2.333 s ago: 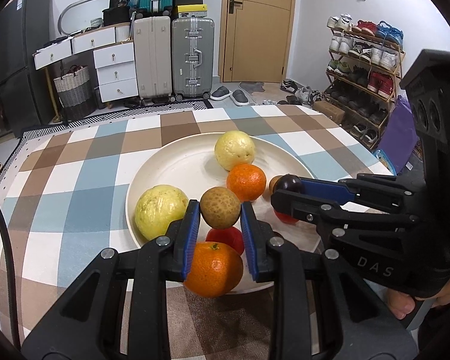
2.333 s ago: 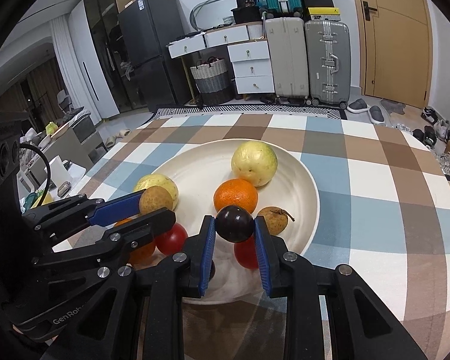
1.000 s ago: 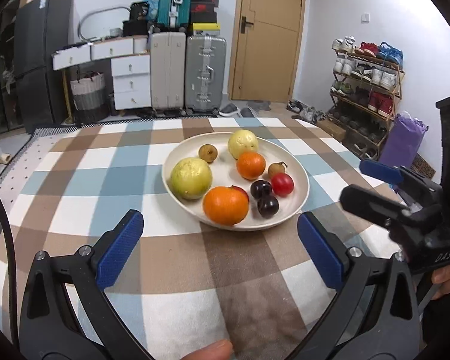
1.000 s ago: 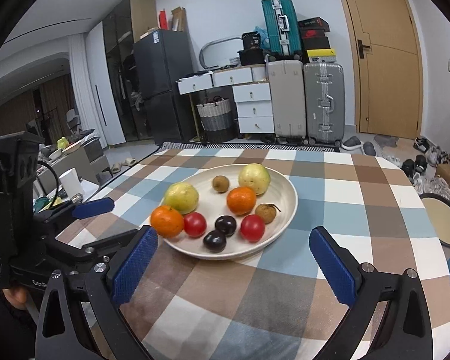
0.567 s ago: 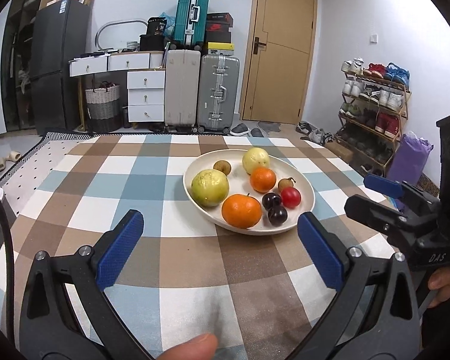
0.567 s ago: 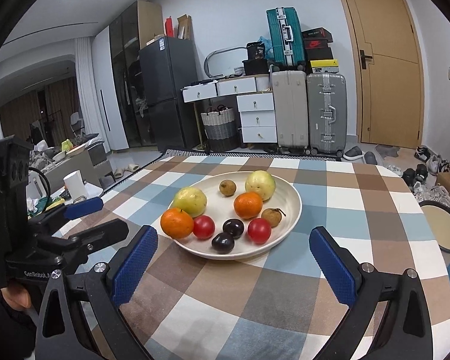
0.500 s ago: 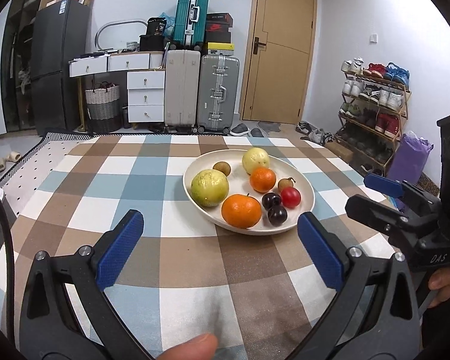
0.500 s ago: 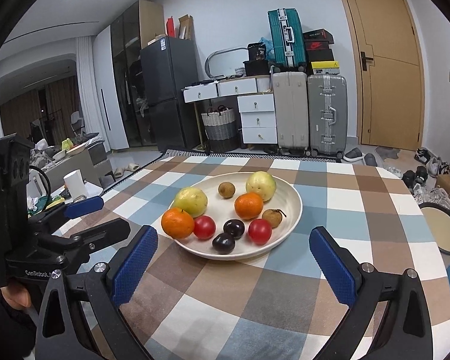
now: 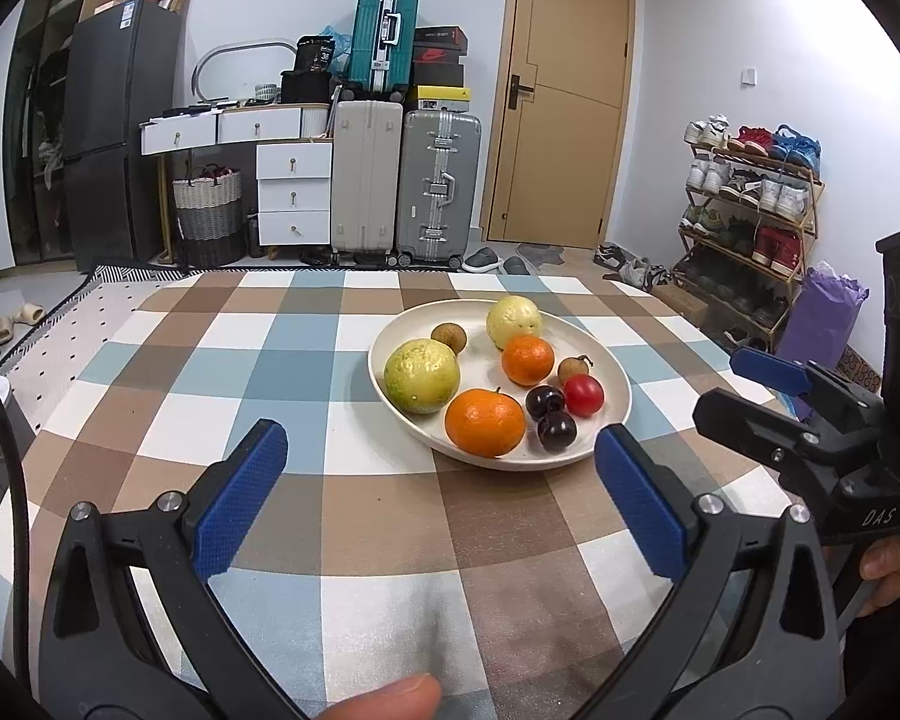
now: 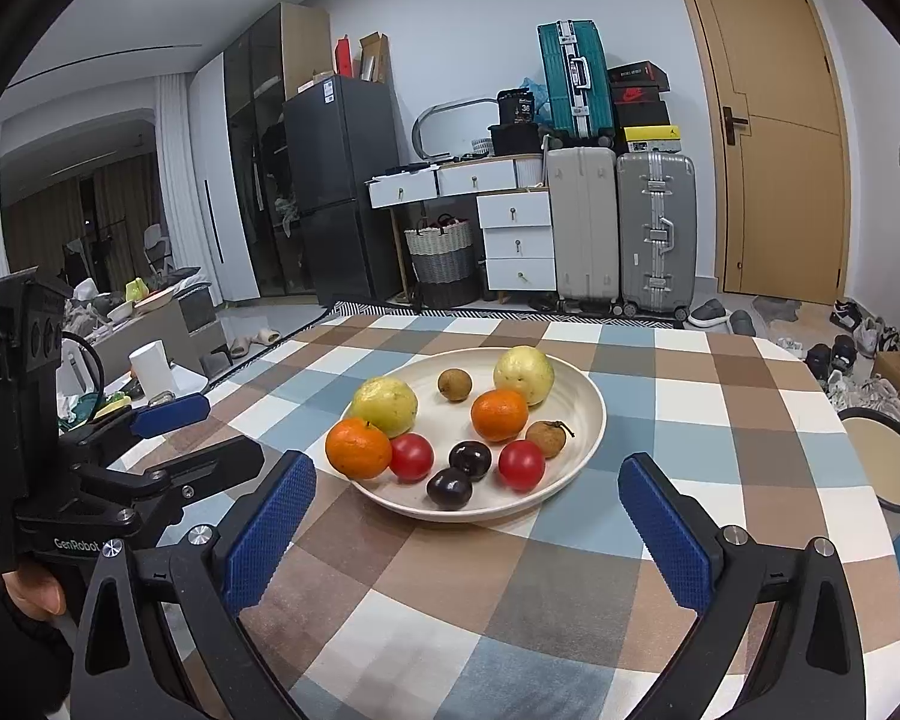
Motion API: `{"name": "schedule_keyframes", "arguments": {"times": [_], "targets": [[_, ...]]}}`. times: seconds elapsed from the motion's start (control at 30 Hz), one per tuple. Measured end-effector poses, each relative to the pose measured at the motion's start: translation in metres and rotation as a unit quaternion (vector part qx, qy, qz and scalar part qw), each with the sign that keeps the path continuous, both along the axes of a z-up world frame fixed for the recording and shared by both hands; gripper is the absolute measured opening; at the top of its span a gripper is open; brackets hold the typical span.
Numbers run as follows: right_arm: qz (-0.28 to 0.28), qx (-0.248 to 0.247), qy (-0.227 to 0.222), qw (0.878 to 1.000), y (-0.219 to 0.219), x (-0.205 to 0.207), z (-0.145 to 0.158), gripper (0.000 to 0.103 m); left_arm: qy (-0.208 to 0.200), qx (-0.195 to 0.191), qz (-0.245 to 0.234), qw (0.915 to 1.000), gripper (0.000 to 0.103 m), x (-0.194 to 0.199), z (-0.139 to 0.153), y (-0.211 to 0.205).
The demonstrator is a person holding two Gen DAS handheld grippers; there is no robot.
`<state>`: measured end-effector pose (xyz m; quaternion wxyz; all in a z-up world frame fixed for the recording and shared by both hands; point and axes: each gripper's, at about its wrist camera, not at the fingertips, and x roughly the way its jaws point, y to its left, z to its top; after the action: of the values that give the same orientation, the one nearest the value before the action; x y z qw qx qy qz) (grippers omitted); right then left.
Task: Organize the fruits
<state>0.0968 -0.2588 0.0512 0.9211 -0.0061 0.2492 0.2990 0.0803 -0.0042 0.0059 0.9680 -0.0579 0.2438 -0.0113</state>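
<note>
On the checked bench (image 9: 222, 360), a cream plate (image 9: 615, 372) held two oranges, two yellow-green guavas, red and dark round fruits. Both left tongs (image 9: 438, 504) and right tongs (image 10: 468, 534) hovered level near the plate's front rim, spread wide, gripping nothing.

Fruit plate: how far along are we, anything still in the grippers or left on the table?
Looks finished. All visible fruit sits on the cream plate: guavas, oranges, red fruits, dark plums, longans. In hand: nothing; left gripper and right gripper are open and short of the plate. Left: no loose fruit shows on the checked tablecloth.
</note>
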Motion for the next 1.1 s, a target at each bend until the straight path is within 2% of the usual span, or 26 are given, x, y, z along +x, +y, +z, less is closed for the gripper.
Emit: {"name": "schedule_keyframes", "arguments": {"times": [1.1], "targets": [[-0.002,0.005,0.006,1.000,-0.0029,0.0032,-0.0009,0.103,-0.001,0.002,0.000,1.0000,0.102,-0.0001,0.0000,-0.0020]]}}
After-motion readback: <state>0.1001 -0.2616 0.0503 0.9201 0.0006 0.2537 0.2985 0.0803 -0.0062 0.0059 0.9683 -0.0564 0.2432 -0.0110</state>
